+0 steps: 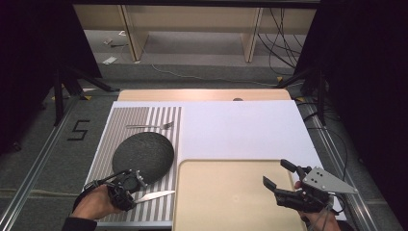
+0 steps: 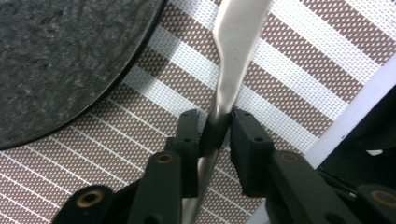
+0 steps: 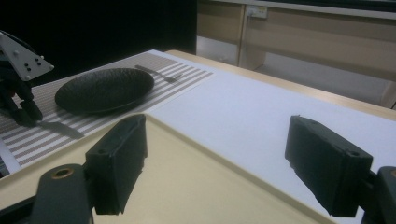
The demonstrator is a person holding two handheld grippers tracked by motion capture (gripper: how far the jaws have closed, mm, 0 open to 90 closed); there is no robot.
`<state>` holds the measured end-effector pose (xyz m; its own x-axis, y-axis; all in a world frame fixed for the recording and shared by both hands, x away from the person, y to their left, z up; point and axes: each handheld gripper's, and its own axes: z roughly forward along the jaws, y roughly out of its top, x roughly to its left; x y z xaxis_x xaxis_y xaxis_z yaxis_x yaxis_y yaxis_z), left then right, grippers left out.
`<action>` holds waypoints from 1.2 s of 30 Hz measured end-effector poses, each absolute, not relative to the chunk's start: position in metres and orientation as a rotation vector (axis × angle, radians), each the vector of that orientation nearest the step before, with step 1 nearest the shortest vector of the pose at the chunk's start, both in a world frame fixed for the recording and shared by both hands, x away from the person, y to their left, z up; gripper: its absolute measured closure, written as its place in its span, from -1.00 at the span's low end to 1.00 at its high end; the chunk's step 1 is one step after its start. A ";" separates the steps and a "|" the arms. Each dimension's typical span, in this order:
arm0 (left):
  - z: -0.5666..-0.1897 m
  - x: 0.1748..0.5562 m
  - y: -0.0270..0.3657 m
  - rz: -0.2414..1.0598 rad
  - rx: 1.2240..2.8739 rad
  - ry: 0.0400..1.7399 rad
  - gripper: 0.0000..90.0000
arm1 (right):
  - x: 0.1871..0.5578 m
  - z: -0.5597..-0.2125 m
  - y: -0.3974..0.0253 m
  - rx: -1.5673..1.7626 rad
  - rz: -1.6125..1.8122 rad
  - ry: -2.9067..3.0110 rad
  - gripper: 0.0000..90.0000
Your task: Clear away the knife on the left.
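Note:
A silver knife [image 1: 155, 195] lies low over the striped placemat [image 1: 144, 115], just in front of the dark round plate [image 1: 143, 156]. My left gripper [image 1: 126, 195] is shut on the knife's handle; in the left gripper view the jaws pinch the handle [image 2: 219, 116] with the blade [image 2: 240, 28] pointing away. A fork [image 1: 150, 126] lies on the mat beyond the plate. My right gripper [image 1: 280, 174] hovers open above the right side of the beige tray [image 1: 231, 192], nothing between its fingers [image 3: 119, 154].
A white sheet [image 1: 245, 130] covers the table's right and far part. The tray's rim [image 3: 196, 135] runs just past my right jaws. Beyond the table are floor cables [image 1: 284, 43] and wooden furniture legs [image 1: 132, 33].

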<state>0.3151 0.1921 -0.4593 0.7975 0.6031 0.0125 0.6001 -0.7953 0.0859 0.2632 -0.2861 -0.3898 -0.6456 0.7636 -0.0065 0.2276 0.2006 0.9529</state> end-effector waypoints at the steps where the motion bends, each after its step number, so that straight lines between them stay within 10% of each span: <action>1: -0.459 0.315 0.192 0.060 2.905 0.974 0.66 | 0.263 -0.390 -0.286 0.920 1.454 1.995 -0.52; 36: -0.444 0.312 0.196 0.027 2.801 0.964 0.78 | 0.264 -0.390 -0.286 0.924 1.446 1.996 -0.51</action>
<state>0.3119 0.1955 -0.4441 0.7898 0.6120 -0.0409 0.6087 -0.7740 0.1745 0.2636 -0.2859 -0.3900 -0.6420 0.7666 -0.0086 0.2305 0.2037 0.9515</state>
